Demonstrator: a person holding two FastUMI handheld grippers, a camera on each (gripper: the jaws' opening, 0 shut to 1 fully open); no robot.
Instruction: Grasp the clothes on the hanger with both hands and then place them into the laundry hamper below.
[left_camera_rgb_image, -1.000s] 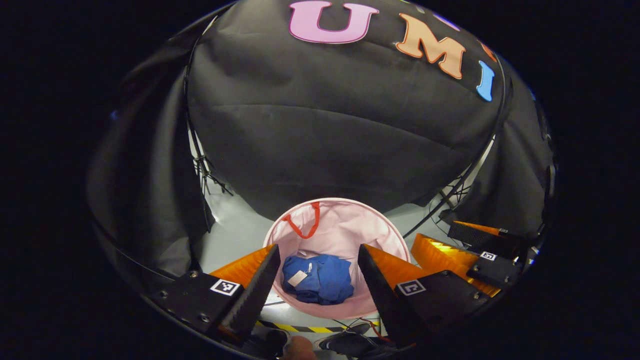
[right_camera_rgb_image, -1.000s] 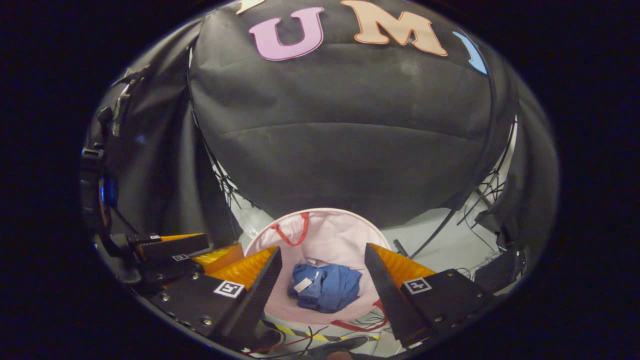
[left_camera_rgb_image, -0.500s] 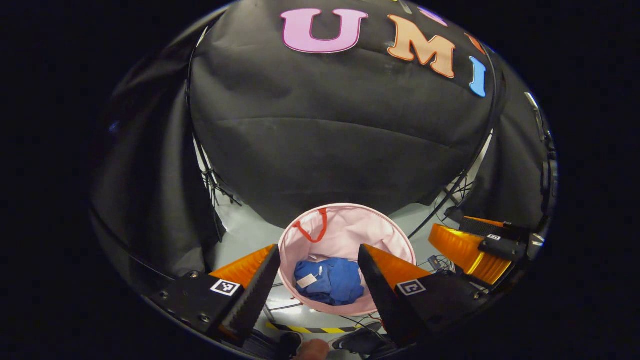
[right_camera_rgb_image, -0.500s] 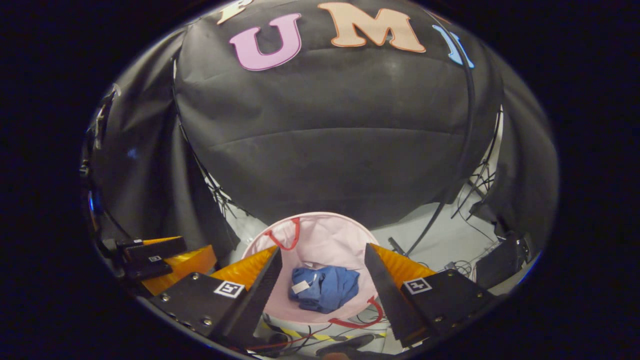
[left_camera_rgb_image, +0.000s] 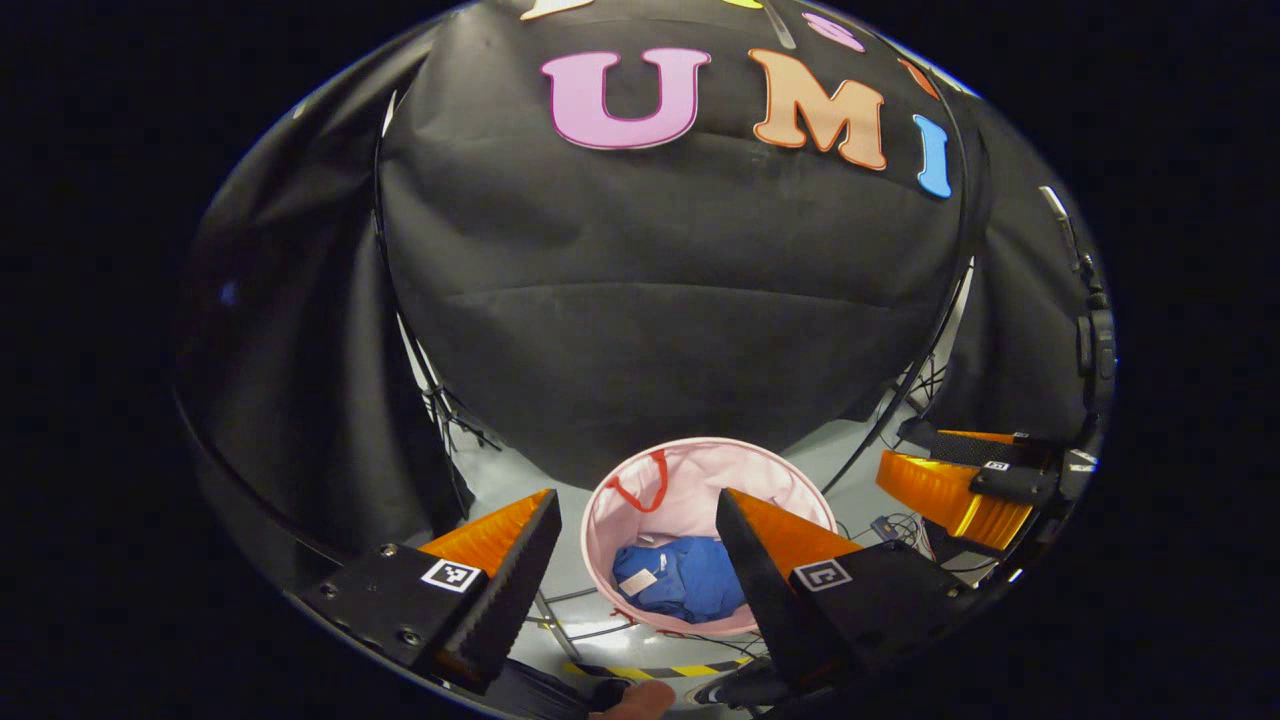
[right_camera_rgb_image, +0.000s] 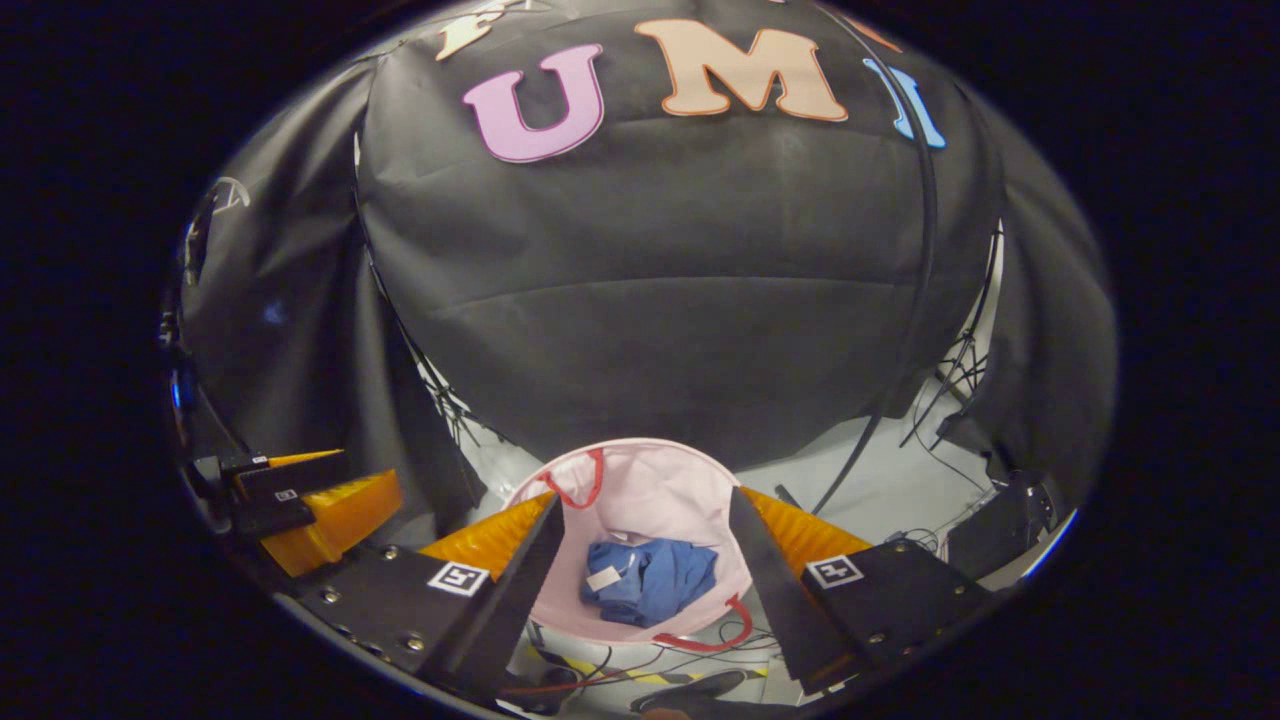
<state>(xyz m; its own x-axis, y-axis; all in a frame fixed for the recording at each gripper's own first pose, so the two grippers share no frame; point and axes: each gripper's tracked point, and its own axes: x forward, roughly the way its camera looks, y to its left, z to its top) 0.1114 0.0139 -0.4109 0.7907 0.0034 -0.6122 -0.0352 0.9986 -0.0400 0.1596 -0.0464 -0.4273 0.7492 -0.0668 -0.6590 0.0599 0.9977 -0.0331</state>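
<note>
Left gripper (left_camera_rgb_image: 635, 560) jaws wide, nothing between them. Below and ahead of it, between its fingers, sits the pink hamper (left_camera_rgb_image: 800, 490) (red handle on the far rim) with the blue clothes (left_camera_rgb_image: 685, 580) bunched in its bottom. Off to its right, the right gripper (left_camera_rgb_image: 975, 485), orange fingers apart. Right gripper (right_camera_rgb_image: 645, 560) also wide and empty, hamper (right_camera_rgb_image: 640, 480) and clothes (right_camera_rgb_image: 655, 580) between its fingers, left gripper (right_camera_rgb_image: 300, 495) to its left. Cables and striped tape (right_camera_rgb_image: 575, 668) on the floor by the hamper.
</note>
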